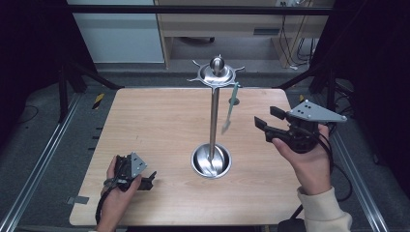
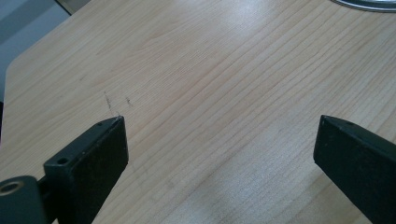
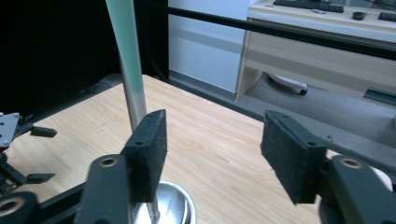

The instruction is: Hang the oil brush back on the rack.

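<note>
A steel utensil stand rises from the middle of the table: a round bowl-like base (image 1: pixel 211 161), a thin pole (image 1: pixel 213 116) and a hooked top disc (image 1: pixel 216 73). From a hook on its right hangs a pale green utensil (image 1: pixel 230 108), whose handle (image 3: pixel 123 37) shows in front of the pole (image 3: pixel 136 109). My right gripper (image 1: pixel 269 118) is held open above the table, just right of the utensil; its jaws (image 3: pixel 215 158) are empty. Resting low on the table at the front left, my left gripper (image 1: pixel 150 180) is open with bare wood between its jaws (image 2: pixel 219 149).
The wooden table (image 1: pixel 159 121) has rounded corners and a metal frame around it. A rim of the stand's base (image 2: pixel 369 3) shows in the left gripper view. Beyond the table stand a desk (image 1: pixel 232 24) and cables. My left gripper (image 3: pixel 14 140) shows far off.
</note>
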